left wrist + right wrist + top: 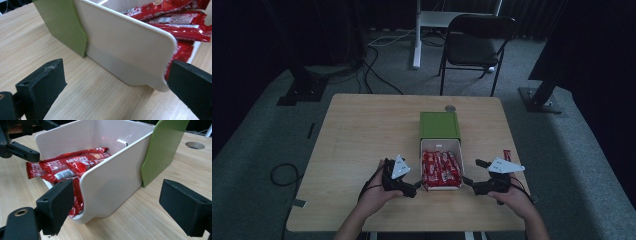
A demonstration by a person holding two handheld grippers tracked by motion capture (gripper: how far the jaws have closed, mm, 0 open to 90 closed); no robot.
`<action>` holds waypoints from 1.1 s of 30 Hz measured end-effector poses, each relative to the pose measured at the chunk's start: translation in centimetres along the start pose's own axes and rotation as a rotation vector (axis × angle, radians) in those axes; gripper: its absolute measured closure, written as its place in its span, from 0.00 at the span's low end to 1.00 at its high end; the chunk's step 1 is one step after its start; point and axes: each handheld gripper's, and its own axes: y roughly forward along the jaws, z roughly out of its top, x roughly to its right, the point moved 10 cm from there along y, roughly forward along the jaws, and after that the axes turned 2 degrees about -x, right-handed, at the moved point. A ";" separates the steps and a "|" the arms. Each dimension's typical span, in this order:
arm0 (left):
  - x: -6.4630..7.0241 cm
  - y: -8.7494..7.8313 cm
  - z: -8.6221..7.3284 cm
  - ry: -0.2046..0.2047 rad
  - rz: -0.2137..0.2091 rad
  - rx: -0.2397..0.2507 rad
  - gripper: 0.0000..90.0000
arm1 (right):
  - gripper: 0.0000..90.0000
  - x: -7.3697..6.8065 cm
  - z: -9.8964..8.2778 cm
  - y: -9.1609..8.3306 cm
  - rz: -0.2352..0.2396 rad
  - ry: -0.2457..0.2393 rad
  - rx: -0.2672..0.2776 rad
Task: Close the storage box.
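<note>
A green box (439, 125) stands at mid-table, its white drawer (440, 145) pulled out toward me. Several red snack packets (441, 169) lie inside the drawer. My left gripper (417, 186) is open at the drawer's front left corner. In the left gripper view its jaws straddle that corner of the drawer (125, 50), with packets (175, 22) showing beyond. My right gripper (469, 183) is open at the front right corner. In the right gripper view the drawer wall (112, 180) sits between its jaws, one jaw in front of the packets (70, 165).
One loose red packet (507, 154) lies on the table near the right edge. A round cable hole (450, 107) is behind the green box. A black chair (477, 40) stands beyond the table.
</note>
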 end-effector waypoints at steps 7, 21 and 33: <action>0.0 0.3 0.1 -0.014 -0.018 -0.001 0.03 | 0.14 0.3 -0.2 0.4 -0.009 0.010 -0.004; -0.8 0.7 0.3 -0.025 -0.009 -0.003 0.03 | 0.13 0.7 -0.1 1.0 -0.015 0.020 -0.010; -1.1 1.0 0.7 -0.033 -0.015 -0.002 0.03 | 0.13 1.1 0.1 1.2 -0.022 0.024 -0.009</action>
